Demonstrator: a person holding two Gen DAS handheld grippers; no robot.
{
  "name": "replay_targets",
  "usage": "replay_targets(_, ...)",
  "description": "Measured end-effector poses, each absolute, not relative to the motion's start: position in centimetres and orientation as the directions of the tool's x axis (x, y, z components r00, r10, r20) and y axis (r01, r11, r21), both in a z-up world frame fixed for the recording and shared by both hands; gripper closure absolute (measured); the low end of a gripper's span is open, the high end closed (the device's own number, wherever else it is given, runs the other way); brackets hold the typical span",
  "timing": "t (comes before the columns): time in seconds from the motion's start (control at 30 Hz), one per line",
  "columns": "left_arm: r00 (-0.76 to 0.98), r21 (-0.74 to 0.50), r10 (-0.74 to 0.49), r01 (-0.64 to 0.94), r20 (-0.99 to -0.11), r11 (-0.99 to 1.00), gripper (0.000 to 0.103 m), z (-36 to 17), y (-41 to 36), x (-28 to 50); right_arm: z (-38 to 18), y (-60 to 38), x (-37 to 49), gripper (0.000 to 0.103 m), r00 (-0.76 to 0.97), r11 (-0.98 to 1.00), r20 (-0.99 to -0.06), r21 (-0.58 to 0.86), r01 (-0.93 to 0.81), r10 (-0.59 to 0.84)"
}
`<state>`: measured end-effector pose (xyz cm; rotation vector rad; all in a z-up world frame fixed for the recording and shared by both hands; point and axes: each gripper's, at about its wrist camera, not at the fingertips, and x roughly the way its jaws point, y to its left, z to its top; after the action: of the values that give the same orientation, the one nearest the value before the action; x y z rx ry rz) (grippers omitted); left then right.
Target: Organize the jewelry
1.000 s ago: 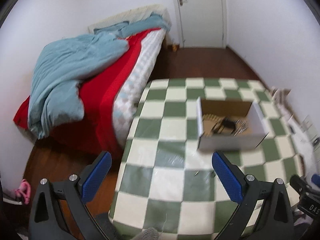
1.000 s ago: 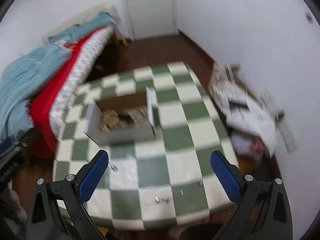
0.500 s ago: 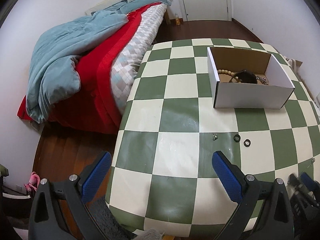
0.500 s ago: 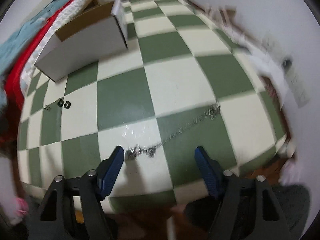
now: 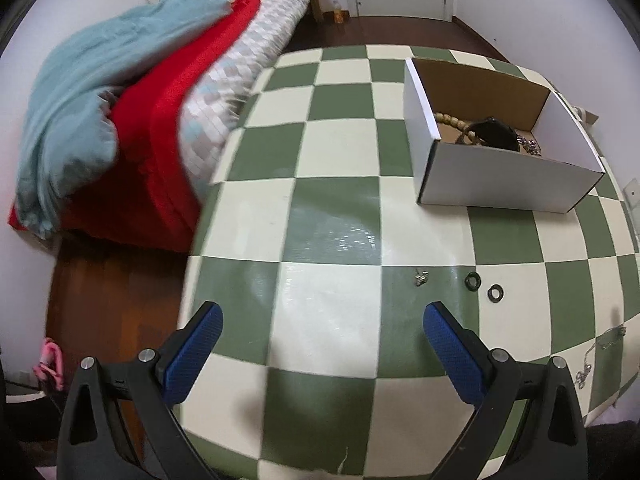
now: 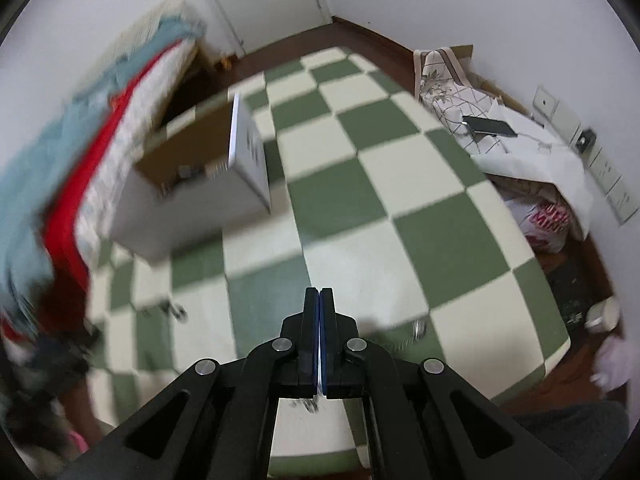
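A white cardboard box (image 5: 496,184) stands on the green-and-cream checked table (image 5: 336,240) and holds beads, a black piece and a chain. Two black rings (image 5: 484,286) and a small silver piece (image 5: 421,279) lie in front of it. My left gripper (image 5: 320,344) is open and empty above the table's near edge. My right gripper (image 6: 320,344) is shut on a thin silver chain; one end (image 6: 418,330) trails on the table and a bit hangs below the fingers (image 6: 308,402). The chain also shows in the left wrist view (image 5: 600,354). The box (image 6: 192,200) stands to the left.
A bed with red and blue covers (image 5: 120,112) runs along the table's left side. Bags, papers and a phone (image 6: 492,128) are piled against the wall to the right. Dark wood floor surrounds the table.
My right gripper has closed on the silver chain and lifted away from the table. My left gripper has moved closer to the table, still open.
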<state>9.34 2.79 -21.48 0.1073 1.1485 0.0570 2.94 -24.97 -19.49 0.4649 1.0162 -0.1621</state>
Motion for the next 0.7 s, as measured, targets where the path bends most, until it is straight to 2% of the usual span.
replay_targets(0.1,0.388,0.062,0.049,0.022,-0.920,0.998,0.001,-22.4,2.7,9.9,-18.2,-26.6,4.0,0.103,0.547,0.872,-0.831,0.341,0.352,0.103)
replay_targets(0.2,0.375,0.030,0.013,0.039,-0.927,0.999,0.013,-23.4,2.3,10.5,-17.9,-27.0,4.5,0.103,0.550,0.868,-0.828,0.352,0.350,0.114)
replay_targets(0.4,0.375,0.039,0.007,0.077,-0.927,0.996,0.017,-24.5,0.8,11.7,-19.9,-26.7,3.9,0.103,0.505,0.872,-0.856,0.331,0.360,0.116)
replay_targets(0.47,0.374,0.046,0.006,0.099,-0.927,0.994,0.029,-24.9,0.1,12.0,-21.0,-26.5,3.4,0.103,0.482,0.873,-0.869,0.316,0.370,0.110)
replay_targets(0.53,0.389,0.041,-0.008,0.118,-0.921,0.992,0.032,-25.0,-0.5,12.1,-21.8,-26.6,2.9,0.103,0.466,0.872,-0.879,0.305,0.383,0.103)
replay_targets(0.6,0.404,0.021,-0.041,0.148,-0.914,0.989,0.048,-24.8,-1.0,12.0,-22.2,-27.0,2.4,0.103,0.461,0.866,-0.883,0.294,0.405,0.085)
replay_targets(0.67,0.406,-0.018,-0.086,0.169,-0.910,0.985,0.085,-24.7,-1.2,12.0,-22.3,-27.6,1.8,0.102,0.459,0.855,-0.886,0.291,0.430,0.070)
replay_targets(0.7,0.410,-0.007,-0.081,0.178,-0.909,0.984,0.090,-24.7,-1.5,12.0,-22.3,-28.1,1.5,0.101,0.461,0.846,-0.885,0.290,0.447,0.059)
